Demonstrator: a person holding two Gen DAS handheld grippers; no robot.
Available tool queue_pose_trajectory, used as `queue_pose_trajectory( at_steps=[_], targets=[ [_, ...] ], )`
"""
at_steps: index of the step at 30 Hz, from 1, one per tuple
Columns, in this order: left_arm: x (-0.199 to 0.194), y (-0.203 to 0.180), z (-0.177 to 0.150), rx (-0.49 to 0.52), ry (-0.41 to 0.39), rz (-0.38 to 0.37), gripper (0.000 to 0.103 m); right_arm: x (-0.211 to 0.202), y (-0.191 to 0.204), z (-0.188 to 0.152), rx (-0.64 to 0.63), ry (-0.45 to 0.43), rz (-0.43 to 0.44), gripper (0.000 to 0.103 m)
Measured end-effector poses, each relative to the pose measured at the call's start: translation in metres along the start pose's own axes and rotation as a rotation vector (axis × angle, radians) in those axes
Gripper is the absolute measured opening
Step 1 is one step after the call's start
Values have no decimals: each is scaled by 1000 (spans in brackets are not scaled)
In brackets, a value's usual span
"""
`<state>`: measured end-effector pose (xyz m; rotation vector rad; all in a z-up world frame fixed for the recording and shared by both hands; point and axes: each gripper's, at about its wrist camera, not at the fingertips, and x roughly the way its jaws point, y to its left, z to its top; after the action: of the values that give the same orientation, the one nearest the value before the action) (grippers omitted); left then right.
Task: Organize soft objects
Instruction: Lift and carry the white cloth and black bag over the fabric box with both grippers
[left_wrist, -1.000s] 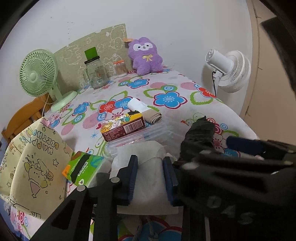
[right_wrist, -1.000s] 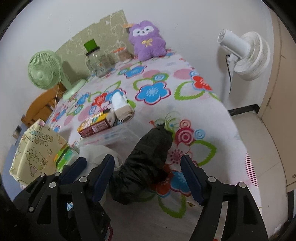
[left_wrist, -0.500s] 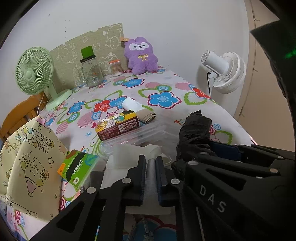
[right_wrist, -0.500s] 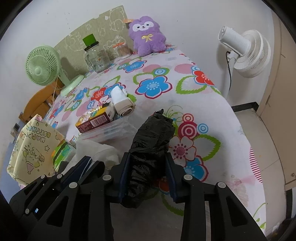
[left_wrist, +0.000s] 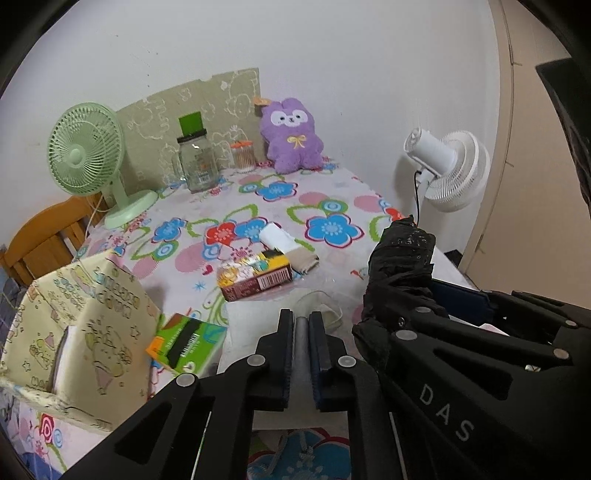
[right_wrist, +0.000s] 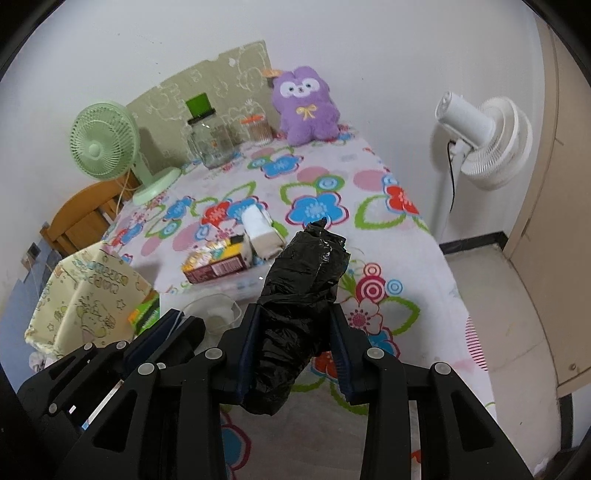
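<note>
My left gripper is shut on a fold of white cloth, which hangs from its jaws just above the flowered tablecloth. My right gripper is shut on a crumpled black plastic bag roll, lifted off the table and sticking out forward between the pads. In the left wrist view the black bag sits close to the right of the left gripper. A rolled white and beige cloth lies mid-table. A purple plush toy sits against the far wall.
A snack box lies beside the rolled cloth. A green box and a patterned paper bag stand at the left. A green fan, a glass jar and a wooden chair are far left. A white fan stands beyond the right edge.
The left jaws closed on the white cloth and the right jaws closed on the black bag. Both grippers then rose, lifting what they hold.
</note>
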<state>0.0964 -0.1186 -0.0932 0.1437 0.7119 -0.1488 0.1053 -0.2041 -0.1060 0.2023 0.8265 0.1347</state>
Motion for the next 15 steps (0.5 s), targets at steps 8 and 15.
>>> queue_pose_trajectory(
  at_steps=[8, 15],
  targets=[
    [-28, 13, 7, -18, -47, 8, 5, -29, 20, 4, -34, -55, -3, 39],
    [-48, 27, 10, -36, -69, 15, 5, -52, 39, 6, -64, -96, 0, 39]
  ],
)
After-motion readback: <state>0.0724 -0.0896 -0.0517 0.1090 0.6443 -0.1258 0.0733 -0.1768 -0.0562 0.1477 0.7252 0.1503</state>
